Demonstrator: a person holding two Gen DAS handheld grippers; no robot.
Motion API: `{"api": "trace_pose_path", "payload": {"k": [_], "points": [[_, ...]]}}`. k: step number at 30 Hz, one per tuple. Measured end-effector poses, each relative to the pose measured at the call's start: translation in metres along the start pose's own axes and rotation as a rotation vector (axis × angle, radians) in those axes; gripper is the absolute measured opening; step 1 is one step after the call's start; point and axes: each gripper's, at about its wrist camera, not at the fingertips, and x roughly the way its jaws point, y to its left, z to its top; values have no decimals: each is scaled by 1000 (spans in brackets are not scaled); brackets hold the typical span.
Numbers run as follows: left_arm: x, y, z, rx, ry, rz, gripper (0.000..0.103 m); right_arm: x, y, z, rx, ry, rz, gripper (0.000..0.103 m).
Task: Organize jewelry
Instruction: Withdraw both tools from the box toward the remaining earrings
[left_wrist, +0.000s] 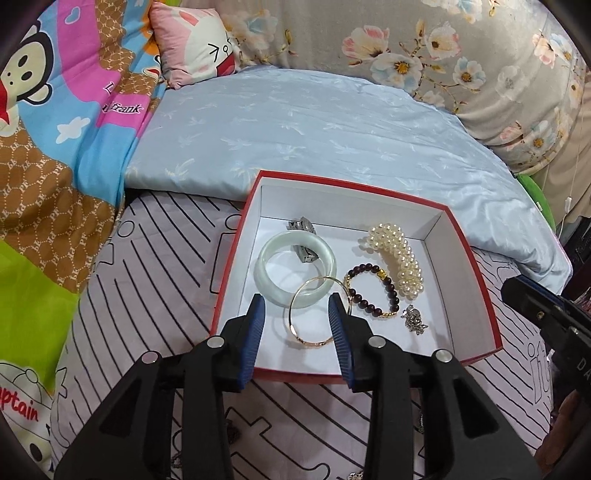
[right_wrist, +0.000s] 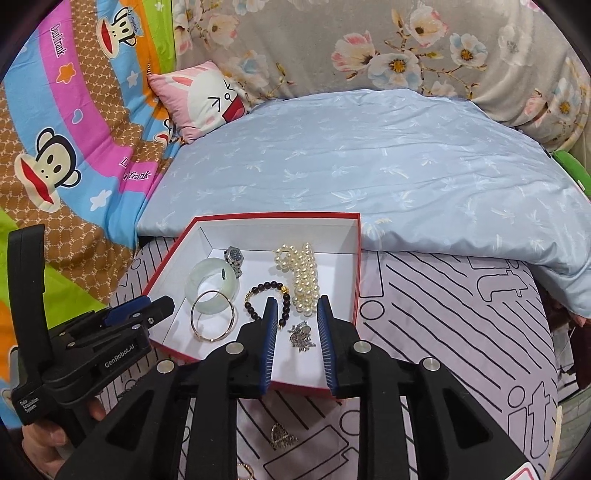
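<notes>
**A:** What's on the left wrist view?

**B:** I see a bed with a striped sheet (left_wrist: 155, 236), a blue quilt (left_wrist: 314, 129) and a bunny pillow (left_wrist: 195, 40). The red box (left_wrist: 480, 280) holds a jade bangle (left_wrist: 269, 254), gold bangle (left_wrist: 306, 332), pearl strand (left_wrist: 399, 258) and dark bead bracelet (left_wrist: 373, 295). My left hand-held gripper (left_wrist: 297, 308) stands partly open over the gold bangle, gripping nothing.

**A:** And the right?

**B:** My right hand-held gripper (right_wrist: 295, 308) is slightly open and empty over a silver charm (right_wrist: 301, 336) in the box. A loose pendant (right_wrist: 282, 437) lies on the sheet.
</notes>
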Motion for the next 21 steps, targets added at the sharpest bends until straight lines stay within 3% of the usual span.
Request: {"api": "trace_pose_path", "payload": {"k": [4,8,13,17,21], "points": [[-4,0,-3,1,3,2,35,-2,0,-7,6,10,-1,22],[-12,-2,-8,11,-6,16,44,-6,1,-16,10,17,-5,23],[-27,1,-18,12,-10,26,44,-17,5,-33,14,29,2,23],[-41,7,-29,7,-11,32,47,-27,6,-49,18,35,-5,33],[-53,14,-43,7,-8,45,53,-36,5,-67,21,50,-13,33]]}}
